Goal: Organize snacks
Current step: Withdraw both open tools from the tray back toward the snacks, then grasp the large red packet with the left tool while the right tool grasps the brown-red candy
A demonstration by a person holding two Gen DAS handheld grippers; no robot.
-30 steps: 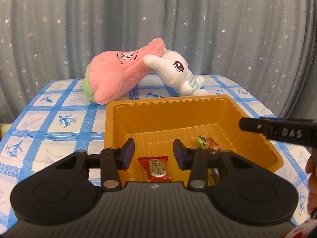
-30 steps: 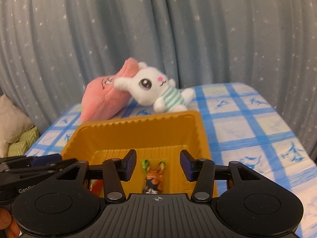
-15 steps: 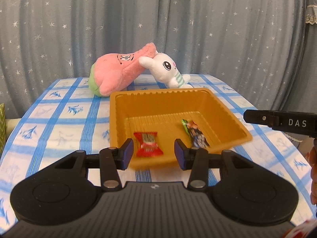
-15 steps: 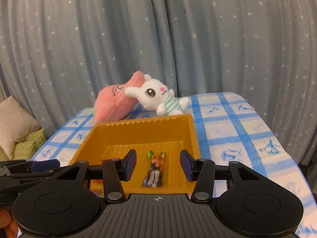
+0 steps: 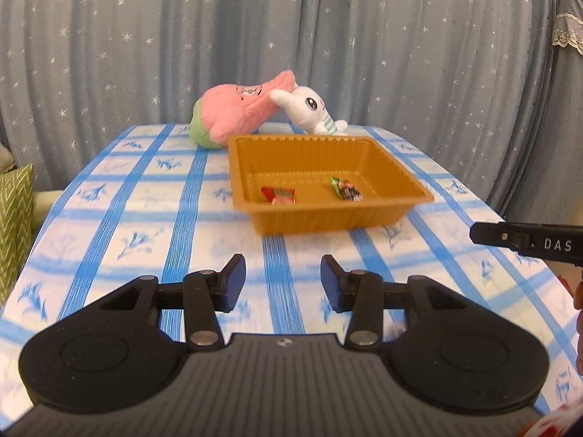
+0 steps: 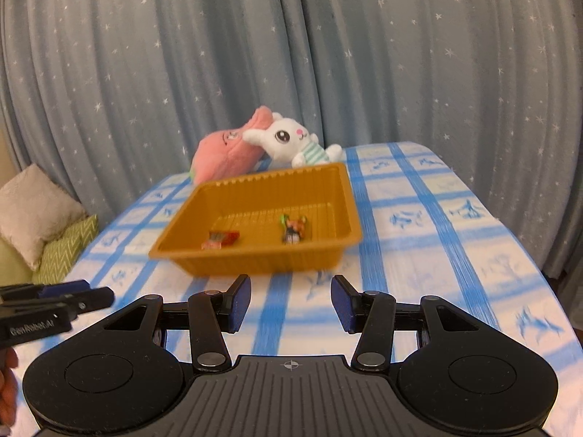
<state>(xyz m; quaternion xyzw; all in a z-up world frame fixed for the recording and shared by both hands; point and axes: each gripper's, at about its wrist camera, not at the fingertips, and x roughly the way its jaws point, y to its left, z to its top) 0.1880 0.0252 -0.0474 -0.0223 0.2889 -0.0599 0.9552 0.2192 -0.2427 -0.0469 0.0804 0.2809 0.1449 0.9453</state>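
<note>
A: Where are the snacks?

B: Both lie in the orange tray (image 5: 329, 215), which sits on the blue-checked tablecloth (image 5: 145, 225) toward the far half of the table. The red-wrapped snack (image 5: 278, 195) is on the tray floor at the left, near the front wall. The dark snack with the green end (image 5: 344, 189) lies to its right, well apart from it. From the right wrist view the same pair shows: red snack (image 6: 220, 239) left, dark one (image 6: 293, 228) right, inside the tray (image 6: 255, 260).

A: And the claws?

B: The left gripper (image 5: 283, 282) hangs over bare cloth on the near side of the tray, its blue pads parted, with only tablecloth showing between them. The right gripper (image 6: 290, 300) is likewise on the near side, pads apart and gripping nothing. Neither touches the tray.

A: Can each see the other?

B: Yes. The right one's fingers poke in at the right edge of the left view, and the left one's fingers appear at the left edge of the right view (a bit of a person's hand shows at each of those edges too).

A: Anything behind the tray?

B: A pink plush (image 5: 237, 113) lies on its side at the far edge, with a white bunny plush (image 5: 309, 109) touching it on the right. A starred grey-blue curtain (image 5: 400, 36) hangs behind. Cushions (image 6: 40, 225) sit off the table's left side.
</note>
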